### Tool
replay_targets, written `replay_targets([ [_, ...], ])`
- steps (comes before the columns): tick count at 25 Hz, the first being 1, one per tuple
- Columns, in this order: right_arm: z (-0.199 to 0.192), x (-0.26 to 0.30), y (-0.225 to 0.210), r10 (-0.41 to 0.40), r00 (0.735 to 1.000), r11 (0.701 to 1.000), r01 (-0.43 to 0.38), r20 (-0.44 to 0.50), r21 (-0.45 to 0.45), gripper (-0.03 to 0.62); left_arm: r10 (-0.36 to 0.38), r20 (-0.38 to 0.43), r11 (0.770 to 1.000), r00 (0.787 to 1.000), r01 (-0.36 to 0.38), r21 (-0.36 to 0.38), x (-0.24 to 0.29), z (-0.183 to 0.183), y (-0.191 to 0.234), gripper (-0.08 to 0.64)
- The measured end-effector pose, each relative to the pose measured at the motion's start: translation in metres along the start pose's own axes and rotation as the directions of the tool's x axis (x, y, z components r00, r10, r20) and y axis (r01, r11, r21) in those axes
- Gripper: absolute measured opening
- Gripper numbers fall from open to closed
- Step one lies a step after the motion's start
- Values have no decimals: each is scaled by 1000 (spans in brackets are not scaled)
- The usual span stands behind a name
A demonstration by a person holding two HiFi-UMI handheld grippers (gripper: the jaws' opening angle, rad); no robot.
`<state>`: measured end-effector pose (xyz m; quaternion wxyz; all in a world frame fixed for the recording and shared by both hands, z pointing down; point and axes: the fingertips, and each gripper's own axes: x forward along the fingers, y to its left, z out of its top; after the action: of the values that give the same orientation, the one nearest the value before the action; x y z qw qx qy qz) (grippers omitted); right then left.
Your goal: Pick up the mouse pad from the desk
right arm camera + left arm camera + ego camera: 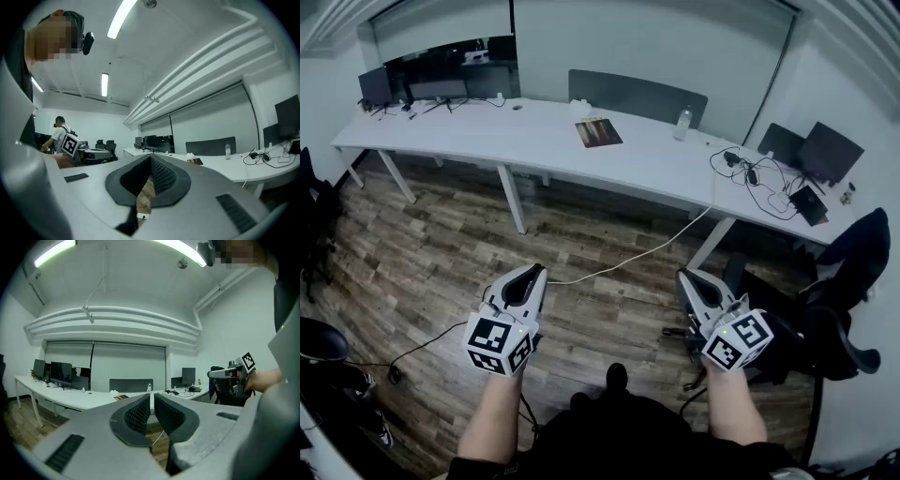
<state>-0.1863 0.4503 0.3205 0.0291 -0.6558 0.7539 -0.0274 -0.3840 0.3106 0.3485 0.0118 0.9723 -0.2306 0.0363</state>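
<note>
While the person stands back on the wooden floor (pixel 431 253), well apart from the long white bench (pixel 487 131), the task shows no completed step. The mouse pad (pixel 598 132), a dark rectangle with a reddish printed face, lies flat on the bench top toward its far edge, at about 12 o'clock from the two grippers in the head view. A clear bottle (pixel 682 122) stands at 3 o'clock of the pad, and a tangle of cables (pixel 750 173) with laptops occupies the bench's 3 o'clock end. Monitors (pixel 403 86) sit at the 10 o'clock end.

The left gripper (pixel 525 272) is held level over the floor. Its own view shows the ribbed pads drawn together with only a sliver between them and nothing held. The right gripper (pixel 686 277) is likewise level, its jaws fully together and empty, with only floor visible below them. Neither gripper is near the pad, and a stretch of open floor with a white cord (pixel 637 255) lies between.

Judged from this layout, everything remains to be done:
- approach the bench
- part the jaws of one gripper
- take the pad by an edge
- lift it clear

Because the pad lies flat, catching its thin edge is probably the delicate part.
</note>
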Motion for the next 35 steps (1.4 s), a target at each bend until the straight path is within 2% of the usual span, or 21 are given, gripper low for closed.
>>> replay_targets([
  [6, -4, 3, 10, 10, 1000, 1000, -11, -20, -28, 3, 18, -10, 1000, 1000, -18, -22, -6, -5, 6, 34],
  [16, -10, 25, -12, 11, 999, 1000, -12, -46, -21, 3, 29, -28, 998, 999, -30, -52, 19, -15, 20, 34],
  [20, -13, 36, -29, -4, 998, 999, 1, -58, -45, 3, 35, -44, 997, 998, -37, -61, 36, -20, 25, 34],
  [26, -15, 45, -69, -1, 1000, 1000, 1, -31, -3, 3, 50, -72, 997, 996, -54, -57, 70, -26, 26, 34],
  [30, -19, 48, -99, -5, 999, 999, 3, -50, -51, 4, 61, -85, 997, 995, -64, -34, 99, -22, 20, 34],
  [35, -19, 47, -140, 9, 999, 998, -13, -51, -67, 4, 85, -93, 996, 992, -87, -18, 132, -15, 5, 34],
])
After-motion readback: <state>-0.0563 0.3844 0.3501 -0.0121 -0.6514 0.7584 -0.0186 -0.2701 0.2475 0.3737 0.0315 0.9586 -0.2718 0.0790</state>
